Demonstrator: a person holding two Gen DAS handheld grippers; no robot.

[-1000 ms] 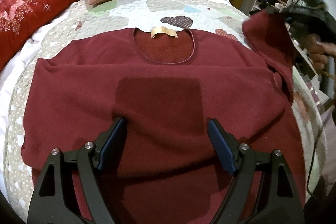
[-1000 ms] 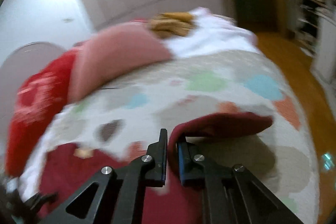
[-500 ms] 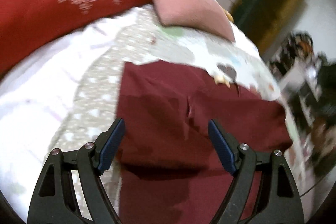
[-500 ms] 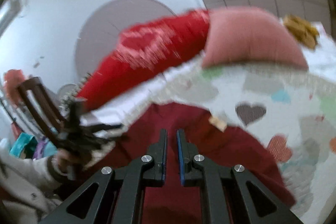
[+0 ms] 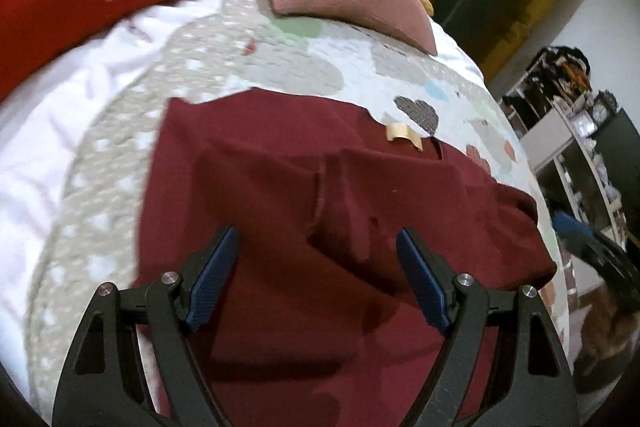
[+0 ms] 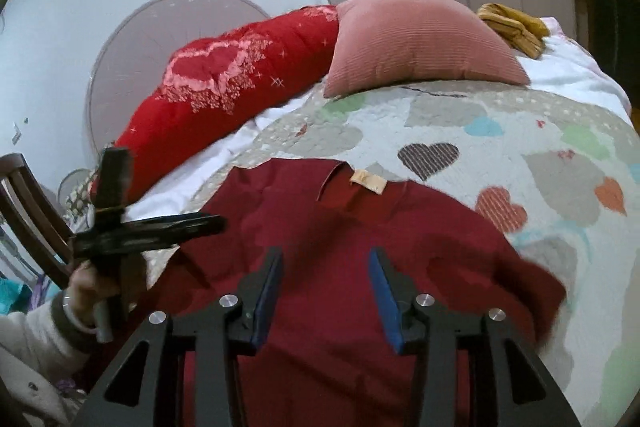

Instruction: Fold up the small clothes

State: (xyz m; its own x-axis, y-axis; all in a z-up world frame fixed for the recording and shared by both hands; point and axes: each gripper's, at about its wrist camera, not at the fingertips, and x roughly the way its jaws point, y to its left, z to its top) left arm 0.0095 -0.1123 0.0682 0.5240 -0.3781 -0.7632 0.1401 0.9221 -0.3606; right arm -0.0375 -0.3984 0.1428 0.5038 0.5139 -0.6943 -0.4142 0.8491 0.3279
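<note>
Left wrist view: the left hand-held gripper [image 5: 318, 281] hovers released over the maroon sweater [image 5: 280, 187] on the bed [image 5: 280, 67]; the unfolded side lies toward its left.

Right wrist view: the right hand-held gripper [image 6: 326, 297], jaws just opened and grasping nothing, hovers over the folded-in sleeve.

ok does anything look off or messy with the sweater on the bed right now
Slightly. The maroon sweater has one sleeve folded across its chest, but that fold is rumpled, with a raised crease down the middle and a bunched edge near the bed's side. Nothing looks torn or spilled. The quilt beneath lies flat.
</note>
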